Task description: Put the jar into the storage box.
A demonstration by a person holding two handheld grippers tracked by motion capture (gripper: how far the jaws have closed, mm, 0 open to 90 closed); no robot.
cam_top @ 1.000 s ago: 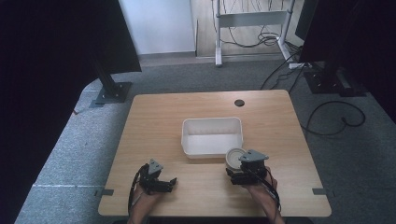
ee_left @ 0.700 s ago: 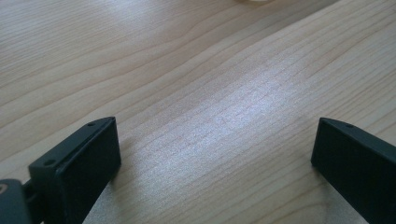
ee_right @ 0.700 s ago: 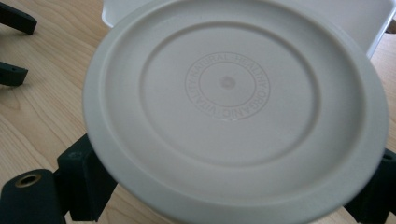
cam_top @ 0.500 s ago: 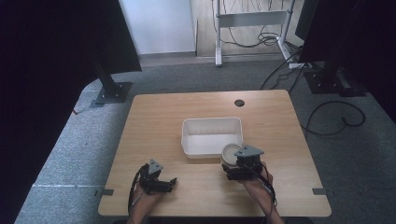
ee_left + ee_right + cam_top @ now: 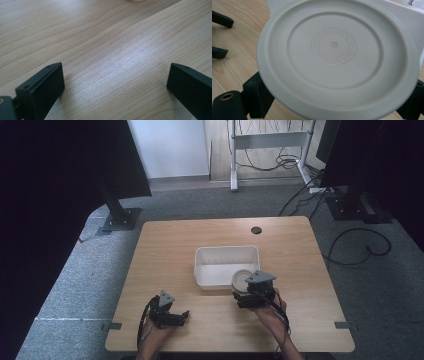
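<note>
A round off-white dish [image 5: 337, 52] with an embossed ring of letters at its centre is held in my right gripper [image 5: 334, 107], whose black jaws close on its two sides. In the high view this dish [image 5: 242, 279] hangs over the near right corner of a white rectangular tub [image 5: 226, 249], with the right gripper [image 5: 244, 289] just behind it. My left gripper [image 5: 183, 316] rests low at the table's front left. Its jaws stand wide apart over bare wood, and the left gripper [image 5: 115, 85] holds nothing.
The wooden table [image 5: 165, 250] has a dark round hole [image 5: 256, 230] near its far edge. The tub's white wall [image 5: 409, 15] rises behind the dish. Black stands [image 5: 120, 217] and cables [image 5: 357, 245] lie on the grey floor around the table.
My right gripper has carried the dish a little forward and left, up to the tub's near right corner. The left gripper has stayed put.
</note>
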